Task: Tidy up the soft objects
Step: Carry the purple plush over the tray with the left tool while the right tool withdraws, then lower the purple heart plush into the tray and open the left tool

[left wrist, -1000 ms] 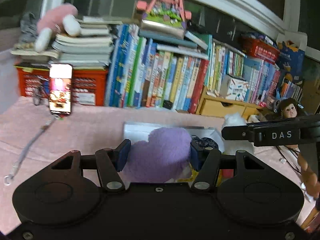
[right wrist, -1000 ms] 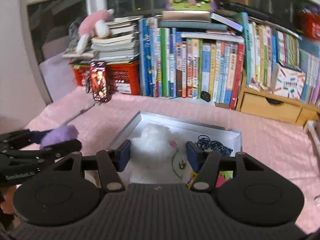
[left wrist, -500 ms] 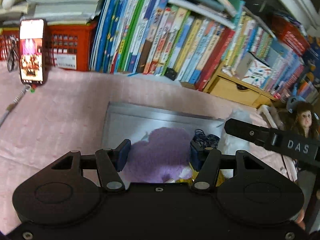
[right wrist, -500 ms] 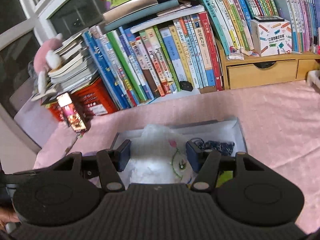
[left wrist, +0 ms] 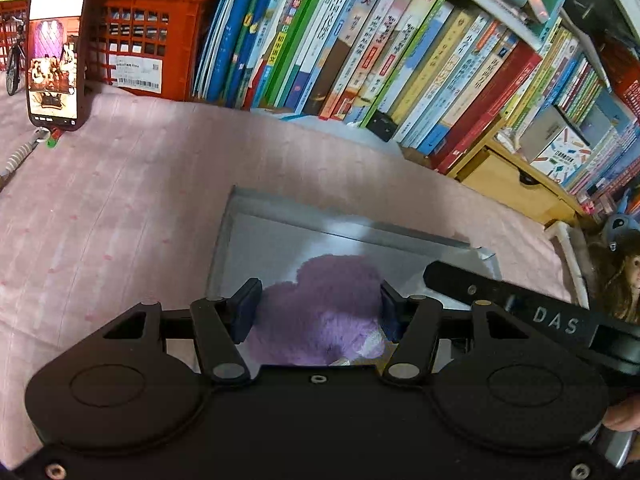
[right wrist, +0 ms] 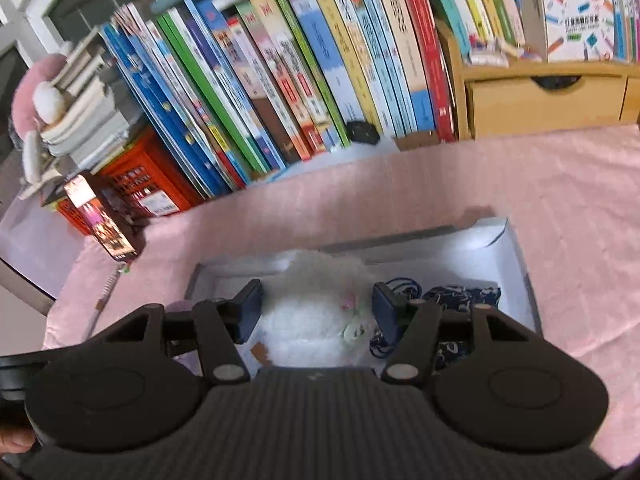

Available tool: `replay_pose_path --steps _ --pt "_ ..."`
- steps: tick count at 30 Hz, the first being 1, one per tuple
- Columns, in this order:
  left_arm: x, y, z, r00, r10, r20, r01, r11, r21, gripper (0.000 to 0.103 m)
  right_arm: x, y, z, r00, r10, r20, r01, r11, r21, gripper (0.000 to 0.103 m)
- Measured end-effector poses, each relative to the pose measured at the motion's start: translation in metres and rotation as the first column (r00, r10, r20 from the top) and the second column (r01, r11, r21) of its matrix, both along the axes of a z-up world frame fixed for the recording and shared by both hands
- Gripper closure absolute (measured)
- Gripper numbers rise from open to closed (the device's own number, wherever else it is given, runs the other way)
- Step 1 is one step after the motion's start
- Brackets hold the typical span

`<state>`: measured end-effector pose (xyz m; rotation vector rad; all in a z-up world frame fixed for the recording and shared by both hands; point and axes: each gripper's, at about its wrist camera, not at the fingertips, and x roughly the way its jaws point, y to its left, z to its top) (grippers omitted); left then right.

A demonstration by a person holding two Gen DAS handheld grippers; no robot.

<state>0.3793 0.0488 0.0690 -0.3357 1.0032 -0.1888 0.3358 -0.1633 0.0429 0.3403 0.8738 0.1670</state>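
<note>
- Both grippers have been descending closer over the white box [left wrist: 344, 236].
- Left gripper [left wrist: 316, 312]: jaws pinching the purple plush [left wrist: 320, 312].
- Right gripper [right wrist: 316, 312]: jaws clamping the white plush [right wrist: 308, 312].

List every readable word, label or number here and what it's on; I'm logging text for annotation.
"DAS": white letters on the right gripper's black finger, seen in the left wrist view.
Book spines: Chinese titles, too distorted to read.
Red crate's white label: barcode and print, too small.
White box: Chinese line, blurred.
Phone screen: no legible text.
</note>
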Motion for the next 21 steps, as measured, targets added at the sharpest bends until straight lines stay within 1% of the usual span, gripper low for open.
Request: replay_pose_path --steps 5,7,12,21 --pt "0.004 -0.001 -0.011 1.0 -0.006 -0.02 0.006 1.0 0.014 0.046 0.003 0.005 -0.012 0.998 0.023 -0.05 -0.025 0.999 -0.04 0.041" --pt "0.005 -0.001 -0.014 1.0 -0.005 -0.027 0.006 1.0 0.02 0.046 0.002 0.007 -0.014 0.998 0.033 -0.05 -0.036 0.998 -0.058 0.041" --pt "0.006 -0.003 -0.023 0.999 -0.013 -0.045 0.014 0.999 0.03 0.046 0.002 0.009 -0.014 0.998 0.042 -0.048 -0.045 0.997 -0.069 0.041" --pt "0.004 -0.005 -0.03 0.998 -0.022 -0.058 0.025 0.998 0.052 0.046 0.002 0.007 -0.015 0.998 0.047 -0.051 -0.05 0.997 -0.057 0.04"
